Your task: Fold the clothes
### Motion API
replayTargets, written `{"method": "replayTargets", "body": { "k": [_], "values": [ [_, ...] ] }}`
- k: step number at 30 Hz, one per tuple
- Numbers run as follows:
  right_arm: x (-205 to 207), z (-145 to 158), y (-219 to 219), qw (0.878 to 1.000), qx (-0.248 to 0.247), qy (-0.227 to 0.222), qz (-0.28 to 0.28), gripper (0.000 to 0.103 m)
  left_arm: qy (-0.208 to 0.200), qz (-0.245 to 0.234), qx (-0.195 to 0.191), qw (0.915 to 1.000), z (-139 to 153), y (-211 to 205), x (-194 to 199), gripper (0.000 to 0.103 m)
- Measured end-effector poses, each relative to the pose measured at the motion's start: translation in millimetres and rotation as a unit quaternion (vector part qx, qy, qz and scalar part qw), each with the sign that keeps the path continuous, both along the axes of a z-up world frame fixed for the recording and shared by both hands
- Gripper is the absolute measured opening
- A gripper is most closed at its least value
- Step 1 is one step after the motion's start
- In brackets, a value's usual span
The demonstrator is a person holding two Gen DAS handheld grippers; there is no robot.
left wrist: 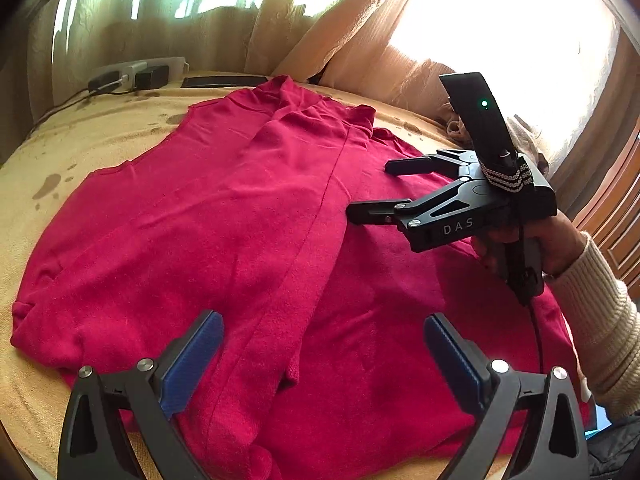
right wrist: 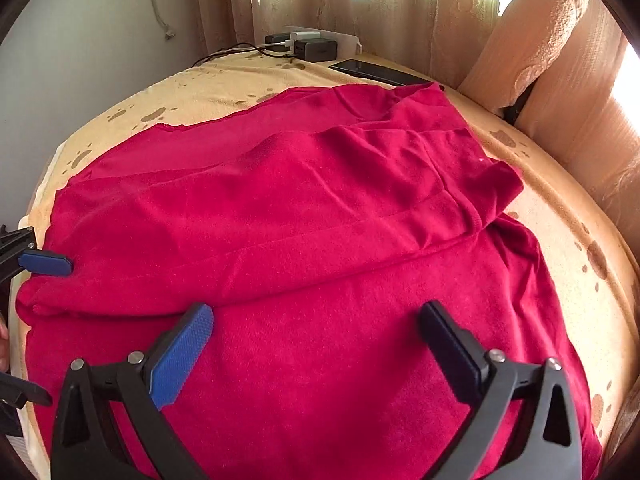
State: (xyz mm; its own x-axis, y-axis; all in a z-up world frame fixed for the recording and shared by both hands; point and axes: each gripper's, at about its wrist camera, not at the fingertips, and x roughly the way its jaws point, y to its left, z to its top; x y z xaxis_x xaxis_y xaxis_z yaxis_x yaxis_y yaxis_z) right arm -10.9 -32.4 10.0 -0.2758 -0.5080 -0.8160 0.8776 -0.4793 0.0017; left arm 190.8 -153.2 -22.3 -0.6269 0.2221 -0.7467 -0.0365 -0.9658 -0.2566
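Note:
A red knit garment (left wrist: 248,216) (right wrist: 304,216) lies spread on a beige paw-print blanket (left wrist: 80,140) (right wrist: 192,92), with one side folded over onto the middle. My left gripper (left wrist: 324,344) hovers over its near part, jaws wide apart with nothing between the blue pads (left wrist: 196,356). My right gripper (left wrist: 370,191), held by a hand in a cream sleeve (left wrist: 596,320), hangs open above the garment's right side. In the right wrist view the right gripper (right wrist: 316,320) stands open over the cloth, with the left gripper (right wrist: 58,332) open at the garment's left edge.
A power strip with chargers (right wrist: 304,46) (left wrist: 136,74) and a dark phone (right wrist: 380,72) (left wrist: 224,81) lie at the blanket's far edge. Curtains (right wrist: 400,12) and a cushion (right wrist: 532,36) stand behind. Wooden panelling (left wrist: 616,208) is at the right.

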Motion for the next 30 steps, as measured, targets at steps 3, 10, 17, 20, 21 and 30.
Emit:
{"method": "replayTargets", "body": {
  "k": [3, 10, 17, 20, 21, 30],
  "values": [
    [-0.4, 2.0, 0.7, 1.000, -0.002, 0.002, -0.002, 0.103, -0.014, 0.004, 0.006, 0.9999, 4.7, 4.8, -4.4, 0.102],
    [42.7, 57.8, 85.2, 0.988, -0.138, 0.051, -0.047, 0.103, 0.022, -0.056, -0.004, 0.9982, 29.0, 41.6, 7.0, 0.102],
    [149.5, 116.2, 218.9, 0.972, -0.186, 0.138, -0.040, 0.103, 0.029, -0.172, -0.018, 0.9846, 36.1, 107.8, 10.7, 0.102],
    [198.6, 113.8, 251.4, 0.977, -0.170, 0.121, -0.041, 0.103, 0.030, -0.222, -0.018, 0.9744, 37.9, 139.0, 14.2, 0.102],
    [214.3, 108.9, 258.6, 0.979, -0.163, 0.114, -0.049, 0.103, 0.029, -0.237, -0.018, 0.9710, 37.8, 149.2, 15.4, 0.102],
    [313.1, 61.3, 309.4, 0.980, -0.140, 0.052, -0.131, 0.092, 0.036, -0.317, -0.082, 0.9442, 37.5, 221.0, 42.2, 0.102]
  ]
}}
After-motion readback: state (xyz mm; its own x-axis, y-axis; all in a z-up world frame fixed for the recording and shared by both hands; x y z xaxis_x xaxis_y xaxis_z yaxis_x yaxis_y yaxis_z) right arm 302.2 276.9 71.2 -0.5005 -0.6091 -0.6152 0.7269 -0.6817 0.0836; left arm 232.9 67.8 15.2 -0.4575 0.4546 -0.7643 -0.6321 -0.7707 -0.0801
